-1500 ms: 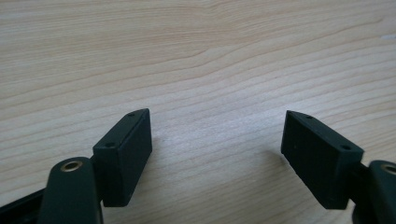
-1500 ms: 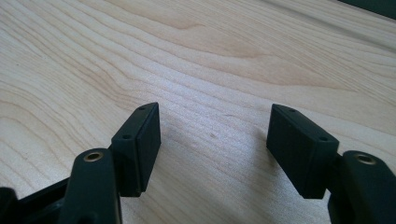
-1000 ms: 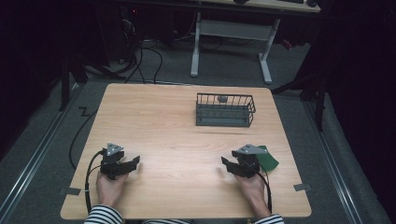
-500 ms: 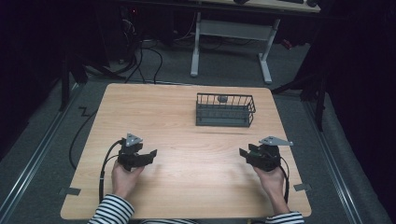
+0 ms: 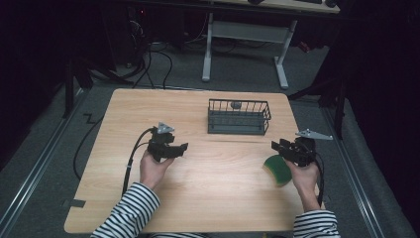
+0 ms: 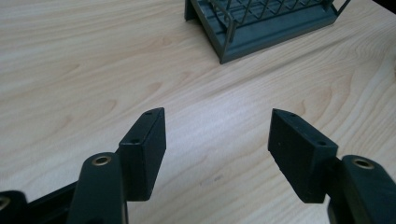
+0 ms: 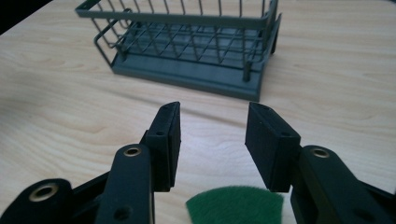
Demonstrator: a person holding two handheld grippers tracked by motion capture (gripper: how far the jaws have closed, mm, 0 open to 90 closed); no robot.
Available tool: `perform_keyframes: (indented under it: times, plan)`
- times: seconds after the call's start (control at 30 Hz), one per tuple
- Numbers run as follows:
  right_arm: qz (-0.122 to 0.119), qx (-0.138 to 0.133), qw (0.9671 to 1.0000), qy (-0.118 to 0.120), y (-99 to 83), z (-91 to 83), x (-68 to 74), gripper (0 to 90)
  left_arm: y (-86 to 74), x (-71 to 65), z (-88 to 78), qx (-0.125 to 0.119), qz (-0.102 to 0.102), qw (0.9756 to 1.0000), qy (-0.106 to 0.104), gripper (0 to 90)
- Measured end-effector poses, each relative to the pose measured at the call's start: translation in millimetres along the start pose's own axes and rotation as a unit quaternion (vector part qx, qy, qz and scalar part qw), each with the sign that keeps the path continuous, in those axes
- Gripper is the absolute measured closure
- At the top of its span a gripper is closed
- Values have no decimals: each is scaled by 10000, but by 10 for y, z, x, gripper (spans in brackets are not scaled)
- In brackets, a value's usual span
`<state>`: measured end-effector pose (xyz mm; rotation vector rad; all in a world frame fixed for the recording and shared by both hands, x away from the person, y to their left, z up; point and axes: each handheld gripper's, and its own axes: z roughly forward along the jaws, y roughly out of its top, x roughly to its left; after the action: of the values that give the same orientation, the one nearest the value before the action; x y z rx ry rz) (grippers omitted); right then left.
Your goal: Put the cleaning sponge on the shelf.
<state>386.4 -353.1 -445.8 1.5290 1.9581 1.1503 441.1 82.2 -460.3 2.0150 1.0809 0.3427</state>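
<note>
While both hands hover over the light wooden table point(image 5: 218, 198), neither tool has anything in its grip. The left black two-jaw gripper point(image 5: 182, 148) sits over the left-middle of the tabletop, jaws pointing toward the centre. In the left gripper view its jaws point(image 6: 217, 149) stand well apart with just bare wood grain between them; they've just been closing a bit, but there's nothing in there, so it's released.

The right black two-jaw gripper point(image 5: 275, 146) is over near the right edge of the table, pointing inward too. Its jaws point(image 7: 212, 142) have also just been narrowing, and the gap between them is empty, so it's loose as well, not clamped on anything.

The thing closest to the action is the flat green scouring sponge with a rounded edge point(image 5: 278, 169). It lies on the table right by the right hand, just below and slightly inward of that gripper. In the right gripper view the sponge point(image 7: 236, 205) peeks up at the bottom, under and behind the jaw tips, not between them, and whether the gripper body touches it is hard to say.

Farther back, the dark grey wire basket with a solid base point(image 5: 239, 117) stands upright at the far middle of the table, well apart from both grippers. There's a small grey object point(image 5: 236, 104) at its back rim, too small to make out.
</note>
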Motion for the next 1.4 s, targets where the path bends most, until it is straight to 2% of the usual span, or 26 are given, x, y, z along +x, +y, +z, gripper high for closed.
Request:
perform_keyframes:
  times: [0.07, 0.1, 0.2, 0.3, 0.33, 0.37, 0.4, 0.5, 0.53, 0.57, 0.63, 0.8, 0.87, 0.9, 0.93, 1.03, 1.13, 1.23, 1.3, 1.4]
  plan:
    - [40, -18, 10000, -39, 35, 13, -37, 561, 97, -22, 53, 19, 51, 10000, -11, 381]
    - [58, -26, 10000, -31, 53, 29, -61, 562, 97, -22, 53, 19, 51, 10000, -11, 386]
    - [165, -32, 9998, -62, 112, 81, -120, 575, 307, -51, 173, -7, 86, 10000, -33, 393]
    - [169, -1, 9998, -106, 164, 121, -164, 593, 424, -66, 239, -38, 46, 9999, -88, 398]
    - [278, 30, 9996, -55, 232, 164, -220, 615, 518, -83, 298, -33, 49, 9999, -106, 407]
    - [323, 26, 9995, -52, 257, 180, -235, 623, 518, -83, 298, -33, 49, 9999, -106, 410]
    - [322, 47, 9994, -80, 307, 215, -263, 629, 620, -99, 365, -29, 70, 9999, -119, 415]
    - [462, 36, 9989, -46, 370, 273, -297, 640, 707, -106, 433, -65, 61, 9999, -117, 433]
    - [534, 57, 9985, -68, 442, 361, -314, 653, 791, -98, 507, -54, 7, 10000, -81, 435]
    - [534, 57, 9985, -68, 442, 361, -314, 653, 791, -98, 507, -54, 7, 10000, -81, 439]
    - [527, 88, 9985, -153, 527, 471, -313, 661, 879, -89, 590, -120, -50, 9999, -53, 456]
    - [786, -35, 9966, -223, 637, 595, -343, 675, 983, -84, 715, -75, -34, 10000, -19, 496]
    - [876, 48, 9958, -272, 667, 639, -361, 675, 1002, -83, 736, -77, -41, 10000, -20, 501]
    - [876, 48, 9958, -272, 667, 639, -361, 675, 1027, -84, 763, -96, -45, 9999, -9, 501]
    - [846, 111, 9957, -371, 715, 677, -378, 675, 1045, -84, 783, -122, -56, 9999, -7, 507]
    - [867, 50, 9954, -406, 752, 690, -384, 675, 1074, -89, 837, -109, -87, 9999, 16, 510]
    - [838, 125, 9951, -500, 826, 783, -364, 675, 1089, -95, 922, -43, -97, 9999, 68, 512]
    - [886, 57, 9946, -545, 837, 844, -364, 677, 1098, -90, 987, -4, -149, 9999, 62, 528]
    - [885, 250, 9939, -607, 837, 890, -367, 679, 1094, -89, 1014, 1, -193, 9998, 38, 547]
    - [817, 351, 9941, -625, 828, 927, -351, 711, 1092, -89, 1029, 4, -214, 9998, 13, 595]
